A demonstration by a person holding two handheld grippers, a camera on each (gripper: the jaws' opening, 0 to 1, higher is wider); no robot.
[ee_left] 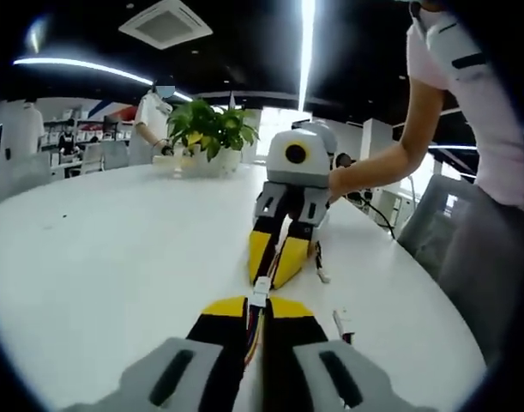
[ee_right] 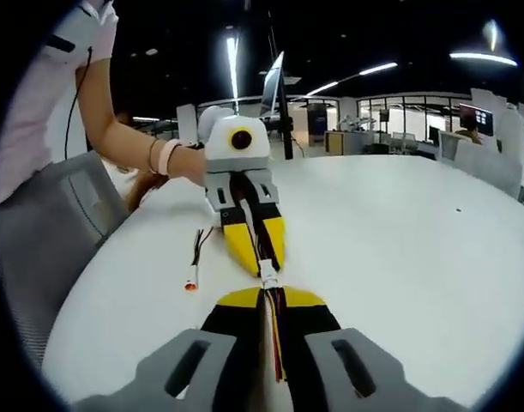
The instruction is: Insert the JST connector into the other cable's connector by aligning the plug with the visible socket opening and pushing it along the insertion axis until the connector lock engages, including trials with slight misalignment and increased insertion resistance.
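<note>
My left gripper [ee_left: 258, 305] is shut on a cable of coloured wires [ee_left: 252, 330] that ends in a white JST connector [ee_left: 260, 290]. Facing it tip to tip just above the white table [ee_left: 116, 257], my right gripper [ee_left: 271, 276] holds the other cable. In the right gripper view, my right gripper [ee_right: 268, 297] is shut on its red and yellow wires [ee_right: 274, 339]. The white connector pair [ee_right: 268, 273] sits between it and the left gripper [ee_right: 260, 260]. The two connectors meet end to end; how deep the plug sits is too small to tell.
Spare cables lie on the table beside the grippers: one with an orange plug [ee_right: 191, 282] and white-ended ones [ee_left: 342, 323]. A potted plant [ee_left: 208, 129] stands at the far side. A grey chair [ee_left: 433, 225] is at the table's edge, beside the person [ee_left: 493, 112].
</note>
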